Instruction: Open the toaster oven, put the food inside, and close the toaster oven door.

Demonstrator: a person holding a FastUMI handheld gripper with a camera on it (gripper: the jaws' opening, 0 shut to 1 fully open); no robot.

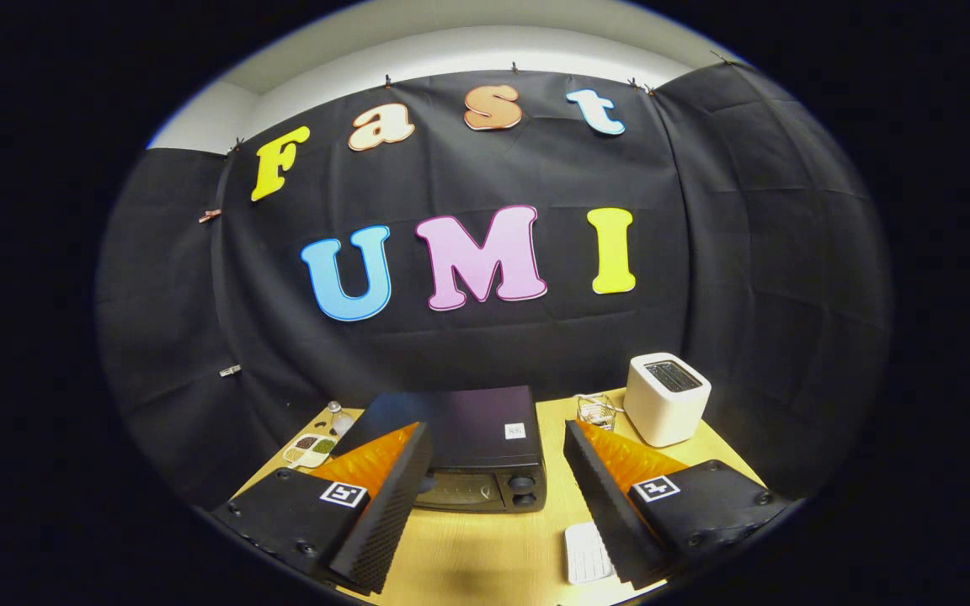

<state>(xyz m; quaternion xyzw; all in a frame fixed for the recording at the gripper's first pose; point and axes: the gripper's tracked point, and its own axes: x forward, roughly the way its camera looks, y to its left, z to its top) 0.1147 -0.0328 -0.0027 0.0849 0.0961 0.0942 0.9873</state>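
A: Where is the gripper (498, 513) sitting right now?

B: It is hovering above the near part of the wooden table (485, 555), fingers spread wide apart and gripping nothing. The toaster oven (468, 454) is standing just ahead of them, in the gap between the two fingers, its front facing us.

A: Is its door looking open?

B: It is looking closed to me. The front panel is standing upright, with two knobs (523, 491) at its right end. What is inside, I cannot tell through the glass.

A: And the food?

B: That is where I am hesitating. A small white ridged thing (588, 553) is lying on the table near the right finger, and I cannot make out what it is. A tray of small compartments (310, 449) is lying to the far left, beside a little bottle (338, 417). On the far right a white toaster (667, 397) is standing, with a wire rack (597, 410) just left of it.

A: So which step is in hand?

B: The scene is fitting two readings: the gripper is approaching a closed oven to open it, or it is backing off from a door shut on food already inside. The pictures are not settling that.

A: If the door is to be opened?

B: Then the fingers are needing to reach the top edge of the door, which the left finger is partly hiding.
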